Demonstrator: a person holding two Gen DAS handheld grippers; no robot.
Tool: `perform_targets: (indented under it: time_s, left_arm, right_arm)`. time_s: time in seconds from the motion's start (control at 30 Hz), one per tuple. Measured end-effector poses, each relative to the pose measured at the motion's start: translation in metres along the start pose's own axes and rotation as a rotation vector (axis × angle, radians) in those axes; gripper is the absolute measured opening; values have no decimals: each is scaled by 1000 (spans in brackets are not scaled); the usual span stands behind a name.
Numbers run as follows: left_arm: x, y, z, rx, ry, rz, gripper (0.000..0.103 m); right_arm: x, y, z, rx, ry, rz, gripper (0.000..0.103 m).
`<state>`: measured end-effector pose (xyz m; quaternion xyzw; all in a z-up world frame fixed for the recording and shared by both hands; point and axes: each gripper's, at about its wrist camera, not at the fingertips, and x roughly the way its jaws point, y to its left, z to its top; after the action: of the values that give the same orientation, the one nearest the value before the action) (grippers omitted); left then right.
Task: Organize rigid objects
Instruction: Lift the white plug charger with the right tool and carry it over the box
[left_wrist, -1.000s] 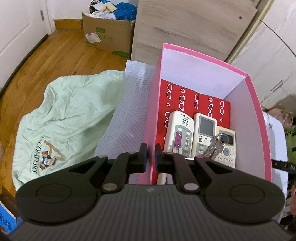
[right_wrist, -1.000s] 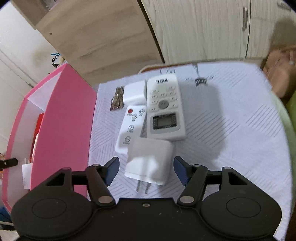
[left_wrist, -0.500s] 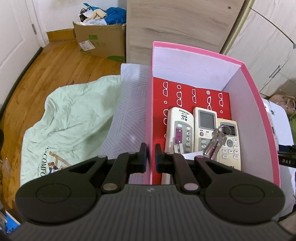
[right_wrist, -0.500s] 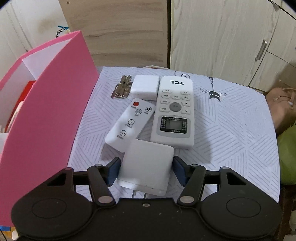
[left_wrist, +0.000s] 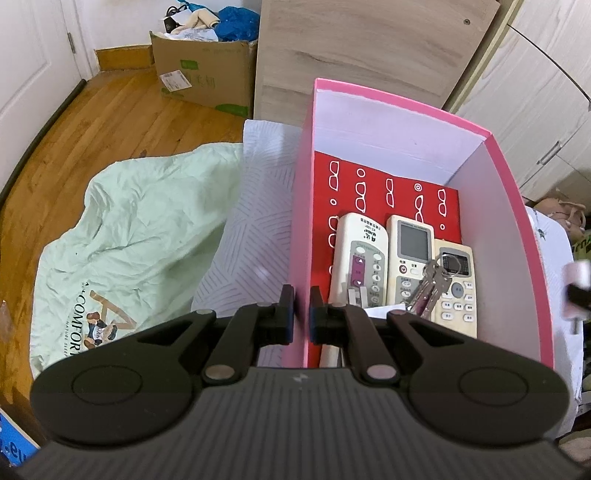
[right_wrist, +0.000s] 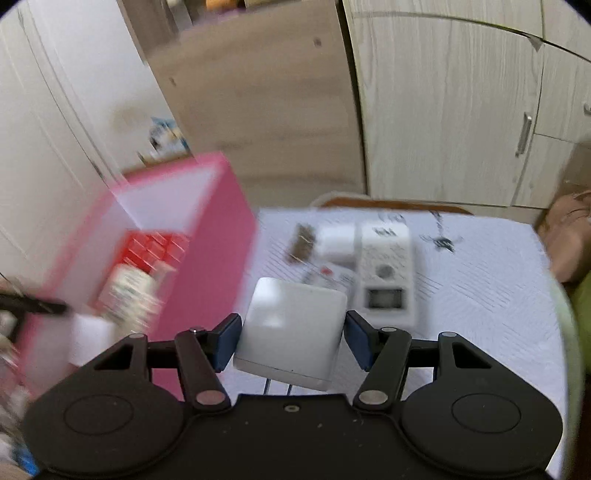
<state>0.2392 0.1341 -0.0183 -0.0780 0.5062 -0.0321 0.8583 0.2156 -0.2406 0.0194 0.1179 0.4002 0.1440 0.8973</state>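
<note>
My left gripper (left_wrist: 302, 310) is shut on the left wall of the open pink box (left_wrist: 517, 258). On the red liner inside lie three remotes (left_wrist: 413, 254) and a bunch of keys (left_wrist: 430, 286). My right gripper (right_wrist: 291, 339) is shut on a white charger (right_wrist: 295, 317), and the charger hangs above the table beside the pink box (right_wrist: 210, 280). Behind it on the cloth lie a white TCL remote (right_wrist: 388, 273), a small remote (right_wrist: 332, 275), a small white adapter (right_wrist: 338, 242) and more keys (right_wrist: 301, 245). The right wrist view is motion-blurred.
A white patterned cloth (right_wrist: 480, 295) covers the table. A pale green sheet (left_wrist: 129, 229) lies left of the box over the wooden floor (left_wrist: 92, 122). A cardboard box (left_wrist: 203, 81), a wooden panel (left_wrist: 369, 48) and wardrobe doors (right_wrist: 443, 110) stand behind.
The right gripper closed on the white charger, lifted it off the cloth and carried it up and left toward the pink box. The left gripper kept its grip on the box wall.
</note>
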Motion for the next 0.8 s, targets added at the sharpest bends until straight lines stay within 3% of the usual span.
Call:
perform_targets:
  time_s: [0.07,0.13,0.33,0.53,0.63,0.8]
  left_arm:
    - [0,1,1,-3,1,-4,7]
    - [0,2,1,-19,1,-9,7]
    - [0,1,-1,-20,-5,-8,7]
    - [0,-1,-1,2,-11,-4,7]
    - [0,3,-1,-26,-10,-20,7]
    - [0,7,-1,-25,-11,-36,8]
  right_arm:
    - [-17,10,9,34,-46,116,66]
    - [-21,26,20,32,-43,178,66]
    - [6,86,47,-24,59,282,66]
    - [75,121,65,-28,175,260,66]
    - [113,123,69,33,234,291,66]
    - [157,130,69,62,243,201,66]
